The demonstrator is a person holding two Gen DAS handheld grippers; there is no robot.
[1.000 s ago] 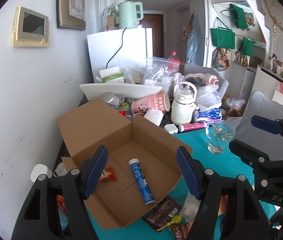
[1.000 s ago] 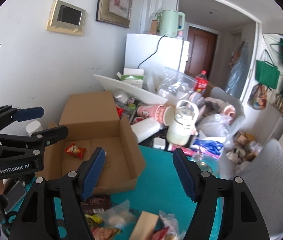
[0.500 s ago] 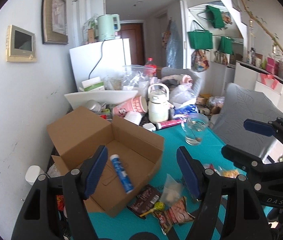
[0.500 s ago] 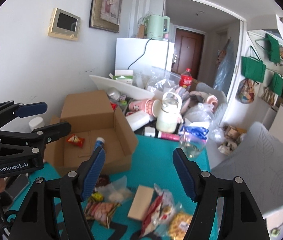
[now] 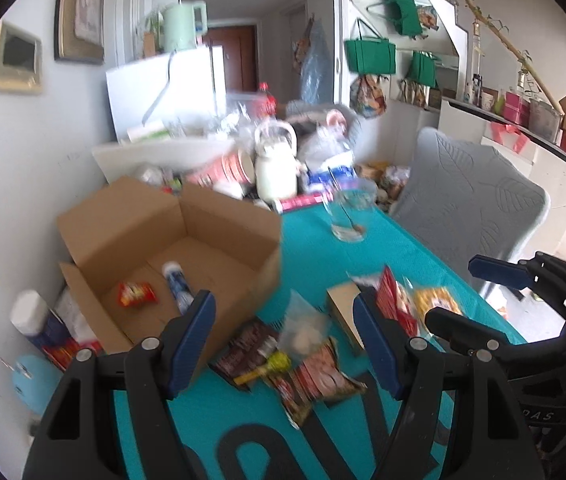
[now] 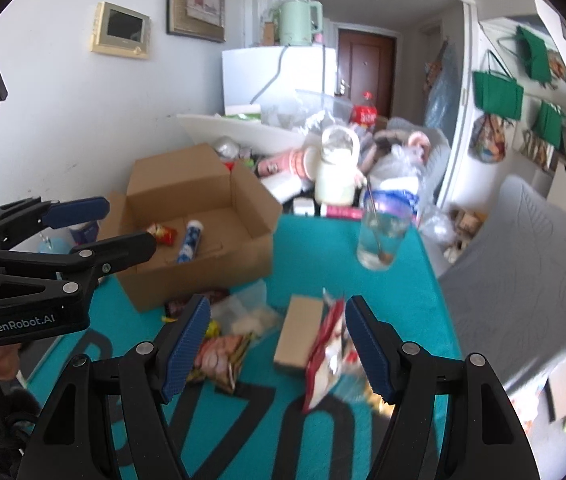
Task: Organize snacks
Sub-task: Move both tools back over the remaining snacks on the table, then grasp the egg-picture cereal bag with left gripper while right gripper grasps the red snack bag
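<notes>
**Both tongs poised over a crowded snack pile**

I hold both tongs spread and empty above the teal bench [image 6: 403,280]. Nearest, my right tongs [image 6: 277,344] frame a red-and-white packet [image 6: 329,354] leaning against a tan box [image 6: 297,334]; closing here could catch both. My left tongs [image 5: 283,338] hover over overlapping wrappers [image 5: 311,372] and a clear bag [image 5: 303,328], which may drag along together. Farther left, the cardboard box [image 6: 203,216] already holds a blue tube [image 6: 189,242] and a red packet [image 6: 161,234]. Far right, a glass [image 6: 381,240] with a spoon could tip if my arm swings wide.
</notes>
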